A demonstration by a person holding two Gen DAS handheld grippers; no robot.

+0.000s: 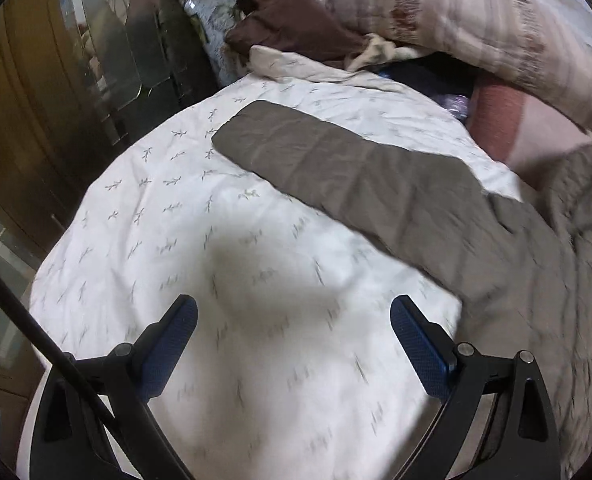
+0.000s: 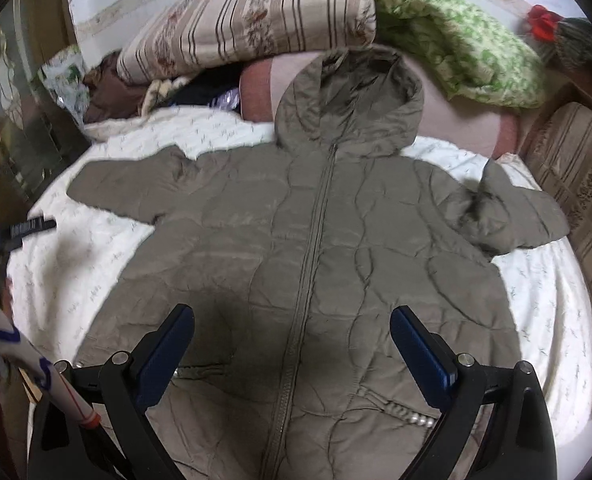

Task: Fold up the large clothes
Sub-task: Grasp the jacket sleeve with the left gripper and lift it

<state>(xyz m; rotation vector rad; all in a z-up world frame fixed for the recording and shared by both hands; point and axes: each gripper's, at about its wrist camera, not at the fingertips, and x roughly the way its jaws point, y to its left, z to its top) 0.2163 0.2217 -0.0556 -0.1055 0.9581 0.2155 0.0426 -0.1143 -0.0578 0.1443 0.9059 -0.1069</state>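
An olive quilted hooded jacket lies flat and zipped, front up, on a white bed cover, hood toward the pillows, both sleeves spread out sideways. My right gripper hovers open above the jacket's lower front, straddling the zipper. In the left wrist view the jacket's left sleeve stretches out across the cover, with the jacket body at the right edge. My left gripper is open over bare cover, below that sleeve, holding nothing. The other gripper's tip shows at the left in the right wrist view.
Striped pillows, a green blanket and a pile of brown clothes sit at the head of the bed. A mirrored wooden wardrobe stands along the left side. A patterned sofa arm is at the right.
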